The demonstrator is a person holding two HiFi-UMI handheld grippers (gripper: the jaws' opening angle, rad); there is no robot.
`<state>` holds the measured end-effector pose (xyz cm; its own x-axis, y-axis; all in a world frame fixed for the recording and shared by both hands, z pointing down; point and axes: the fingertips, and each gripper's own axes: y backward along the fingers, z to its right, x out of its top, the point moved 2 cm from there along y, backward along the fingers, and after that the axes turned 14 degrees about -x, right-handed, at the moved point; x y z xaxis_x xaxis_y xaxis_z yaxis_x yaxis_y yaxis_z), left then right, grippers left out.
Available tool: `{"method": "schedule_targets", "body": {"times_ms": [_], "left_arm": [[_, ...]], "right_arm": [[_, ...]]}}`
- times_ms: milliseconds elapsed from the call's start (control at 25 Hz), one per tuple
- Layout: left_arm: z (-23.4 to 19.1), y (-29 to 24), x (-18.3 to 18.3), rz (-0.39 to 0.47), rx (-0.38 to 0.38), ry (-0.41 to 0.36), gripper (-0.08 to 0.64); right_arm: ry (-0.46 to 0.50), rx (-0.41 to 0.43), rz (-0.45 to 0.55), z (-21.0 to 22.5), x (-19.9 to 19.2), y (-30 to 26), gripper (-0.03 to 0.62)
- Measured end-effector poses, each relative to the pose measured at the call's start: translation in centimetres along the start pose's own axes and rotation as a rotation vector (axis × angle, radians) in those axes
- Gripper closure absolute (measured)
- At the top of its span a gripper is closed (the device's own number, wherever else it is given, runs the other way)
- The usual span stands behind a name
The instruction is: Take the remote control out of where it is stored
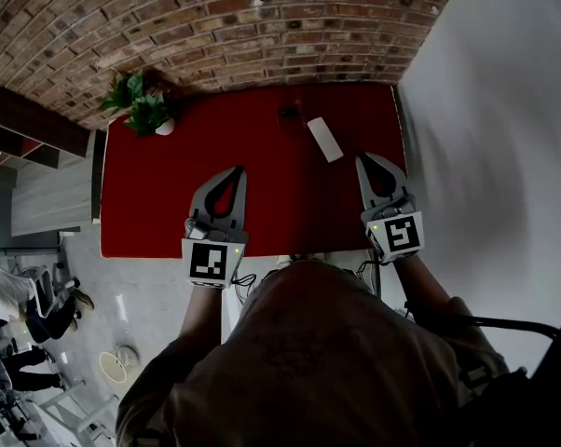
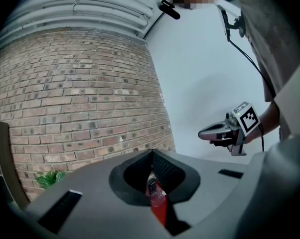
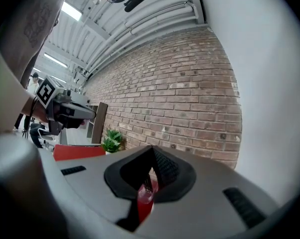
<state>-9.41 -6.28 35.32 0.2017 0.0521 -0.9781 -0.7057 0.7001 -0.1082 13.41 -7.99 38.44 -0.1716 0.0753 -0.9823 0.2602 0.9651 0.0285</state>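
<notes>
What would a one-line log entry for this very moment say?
left gripper: shut, empty | right gripper: shut, empty | white oblong object, likely the remote: flat on red table, untouched, ahead of both grippers

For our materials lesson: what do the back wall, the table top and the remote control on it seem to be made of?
Back wall: rough matt brick, shown by mortar joints and mottled red-brown courses.
Table top: smooth, even red surface, perhaps laminate or painted board; no grain shows.
Remote control: probably white plastic, plain and smooth; too small to be sure.
</notes>
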Motion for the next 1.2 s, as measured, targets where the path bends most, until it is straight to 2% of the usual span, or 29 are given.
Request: {"method": "schedule_targets", "body": {"times_ms": [160, 320, 560, 800, 1120, 1200], "left_arm": [[-0.3, 0.6, -0.3, -0.004, 0.01, 0.006, 0.549], [-0.5, 1.2, -0.9, -0.013, 0.018, 0.022, 0.549], [-0.5, 1.8, -1.2, -0.013, 0.024, 0.036, 0.549], [-0.3, 2.1, -0.7, 0.03, 0.026, 0.042, 0.549], [-0.7, 3.0, -0.9, 0.016, 0.043, 0.032, 0.549], [-0.9, 3.2, -0.9, 0.016, 0.048, 0.03, 0.549]], "right_arm": [[-0.014, -0.014, -0.008, -0.2, -0.1, -0.3, 0.578], [-0.061, -0.01, 0.026, -0.7, 0.8, -1.0, 0.578], [-0.066, -0.013, 0.036, -2.1, 1.6, -3.0, 0.578], [-0.169, -0.027, -0.008, -2.9, 0.5, -6.1, 0.577], [-0.143, -0.037, -0.005, -4.7, 0.0, -10.6, 0.572], [-0.134, -0.032, -0.01, -5.3, -0.4, -11.7, 0.55]]}}
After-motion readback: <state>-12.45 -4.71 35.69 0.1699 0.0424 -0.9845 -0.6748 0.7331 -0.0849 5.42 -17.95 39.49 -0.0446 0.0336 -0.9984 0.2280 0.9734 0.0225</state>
